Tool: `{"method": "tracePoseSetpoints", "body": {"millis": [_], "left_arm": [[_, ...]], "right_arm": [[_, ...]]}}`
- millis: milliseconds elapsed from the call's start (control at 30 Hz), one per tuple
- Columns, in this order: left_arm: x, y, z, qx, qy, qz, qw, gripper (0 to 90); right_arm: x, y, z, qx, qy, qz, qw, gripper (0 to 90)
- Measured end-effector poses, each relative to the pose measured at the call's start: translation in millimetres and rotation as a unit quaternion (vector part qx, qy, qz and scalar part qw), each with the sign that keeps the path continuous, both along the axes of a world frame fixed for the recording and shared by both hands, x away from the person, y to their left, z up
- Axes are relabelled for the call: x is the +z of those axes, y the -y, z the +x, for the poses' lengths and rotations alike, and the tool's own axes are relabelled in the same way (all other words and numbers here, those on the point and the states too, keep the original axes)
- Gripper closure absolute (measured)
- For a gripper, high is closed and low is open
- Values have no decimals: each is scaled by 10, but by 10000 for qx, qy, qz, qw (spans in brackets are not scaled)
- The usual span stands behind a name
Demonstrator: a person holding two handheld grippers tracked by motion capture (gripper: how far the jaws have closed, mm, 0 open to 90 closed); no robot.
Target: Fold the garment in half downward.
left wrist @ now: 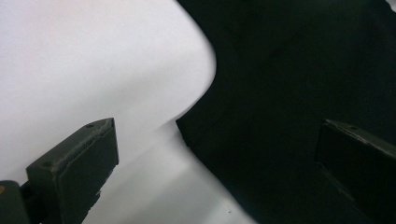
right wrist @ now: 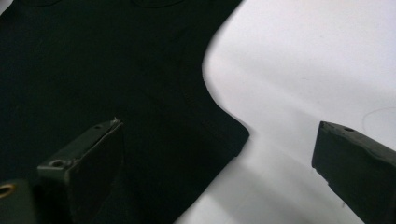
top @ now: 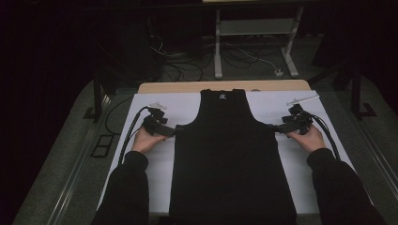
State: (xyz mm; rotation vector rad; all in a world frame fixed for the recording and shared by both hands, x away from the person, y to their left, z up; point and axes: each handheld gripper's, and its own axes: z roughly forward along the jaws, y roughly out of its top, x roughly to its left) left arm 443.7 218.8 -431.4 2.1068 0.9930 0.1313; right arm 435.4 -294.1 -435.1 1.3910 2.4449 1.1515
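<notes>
Jaws wide on left gripper point(top: 176, 131) and right gripper point(top: 273, 127), astride armpit corners of flat black sleeveless top point(top: 230, 159).

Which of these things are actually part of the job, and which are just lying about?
In the job:
- black tank top, spread flat
- left gripper, fingers open at its armhole corner
- right gripper, fingers open at the other corner
- white table cover under it

Lying about:
- cables on the floor
- white frame legs behind the table
</notes>
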Motion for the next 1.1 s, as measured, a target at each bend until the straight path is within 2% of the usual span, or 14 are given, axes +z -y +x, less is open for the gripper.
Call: {"method": "tracePoseSetpoints", "body": {"millis": [133, 233, 267, 300, 400, 433, 667, 700, 733, 800, 833, 900, 967, 1100], "left_arm": [[-35, 25, 6, -31, -78, 82, 9999, 0], [-51, 38, 6, -57, -102, 141, 9998, 10], [-54, 47, 1, -51, -86, 195, 9998, 79], [-55, 61, -5, -41, -68, 270, 9996, 79], [-57, 99, -19, -53, -18, 477, 9988, 212], [-58, 105, -20, -57, -2, 511, 9987, 212], [-84, 99, -7, -30, -79, 473, 9988, 390], [-87, 101, -6, -29, -73, 469, 9989, 390], [-90, 106, -6, -9, -52, 457, 9989, 436], [-89, 109, -5, -2, 9, 512, 9987, 474], [-94, 115, -3, 11, 10, 481, 9988, 529], [-103, 126, 4, 46, 30, 505, 9987, 548], [-112, 127, 9, 98, 31, 467, 9989, 580], [-118, 132, 12, 204, 66, 496, 9985, 697]], "right_arm": [[-11, -17, 5, 33, -12, -9, 10000, 57], [-20, -27, 7, 94, -9, -26, 10000, 133], [-32, -36, 11, 84, -46, -86, 9999, 140], [-32, -36, 11, 84, -46, -86, 9999, 140], [-66, -51, 18, 36, -97, -204, 9997, 201], [-66, -51, 18, 36, -97, -204, 9997, 201], [-92, -91, 27, -39, -82, -259, 9996, 399], [-92, -91, 27, -39, -82, -259, 9996, 399], [-97, -109, 28, -77, -55, -300, 9995, 474], [-99, -119, 29, -143, -35, -369, 9992, 499], [-109, -132, 30, -203, -16, -436, 9988, 557], [-110, -133, 28, -215, 18, -466, 9987, 572], [-109, -131, 29, -195, -7, -430, 9989, 635], [-117, -150, 25, -167, 43, -473, 9987, 726]]}}
